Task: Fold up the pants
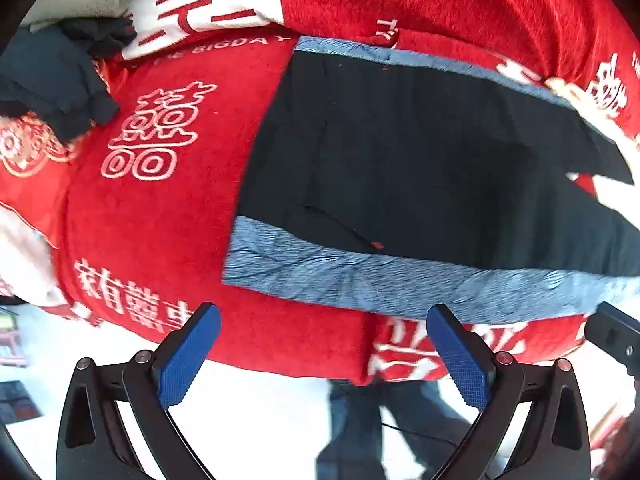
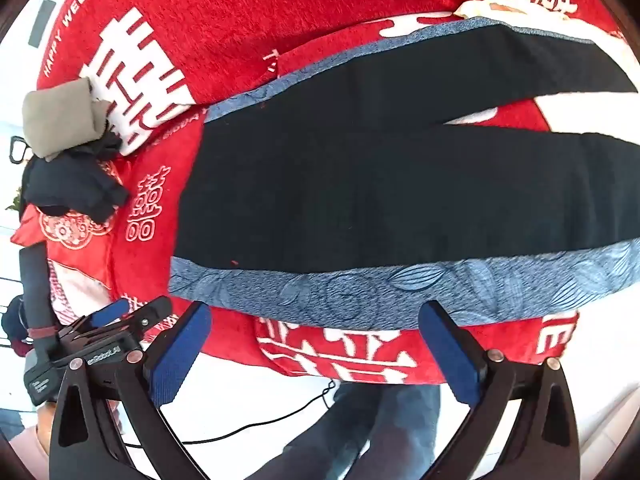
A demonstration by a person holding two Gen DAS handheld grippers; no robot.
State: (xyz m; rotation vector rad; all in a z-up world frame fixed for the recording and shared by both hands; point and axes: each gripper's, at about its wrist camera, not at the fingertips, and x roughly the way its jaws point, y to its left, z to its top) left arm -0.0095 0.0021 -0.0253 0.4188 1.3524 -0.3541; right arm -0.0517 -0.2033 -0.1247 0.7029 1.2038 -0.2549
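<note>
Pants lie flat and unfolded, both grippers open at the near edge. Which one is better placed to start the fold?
Left, tentatively. The left gripper hovers open near the pants' waistband corner on the red blanket; the right gripper faces mid-leg blue trim, far from any corner.

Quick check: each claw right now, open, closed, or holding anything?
Left claw: open, holding nothing, short of the pants.
Right claw: open, holding nothing.
</note>
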